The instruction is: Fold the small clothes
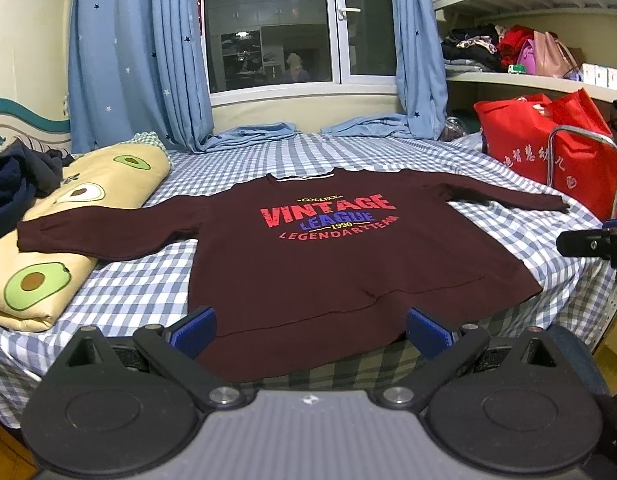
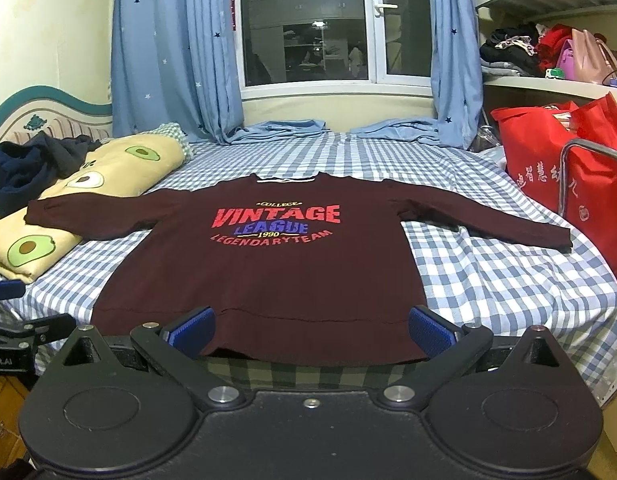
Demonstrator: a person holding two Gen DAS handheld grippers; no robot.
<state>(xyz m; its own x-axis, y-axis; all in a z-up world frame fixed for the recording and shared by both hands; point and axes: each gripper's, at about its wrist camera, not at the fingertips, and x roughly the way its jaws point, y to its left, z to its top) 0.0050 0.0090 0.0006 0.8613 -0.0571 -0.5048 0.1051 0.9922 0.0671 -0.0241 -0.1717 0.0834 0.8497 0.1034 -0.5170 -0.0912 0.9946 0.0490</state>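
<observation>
A maroon sweatshirt is laid out flat, front up, on a bed with a blue and white check sheet. Both sleeves are spread out to the sides. The print on the chest reads VINTAGE LEAGUE 1990 LEGENDARY TEAM in red, blue and yellow. The collar points toward the window, and the hem hangs a bit over the near edge of the bed.

The left sleeve lies over a yellow quilt with avocados on it, folded at the left side of the bed. On top of the quilt's far end there's a heap of dark clothes. The right sleeve reaches toward a red bag standing at the right edge of the bed, but doesn't touch it.

The left gripper sits just in front of the hem with its jaws spread wide and nothing between them. Its blue pads are level with the hem; can't tell if they touch the cloth. The right gripper is the same: wide apart, holding nothing, right at the hem toward the sweatshirt's right half. Each gripper shows up at the edge of the other's view, so they're side by side.

Blue star curtains hang either side of the window, their ends bunched on the bed. Shelves with clothes and bags are on the right.
</observation>
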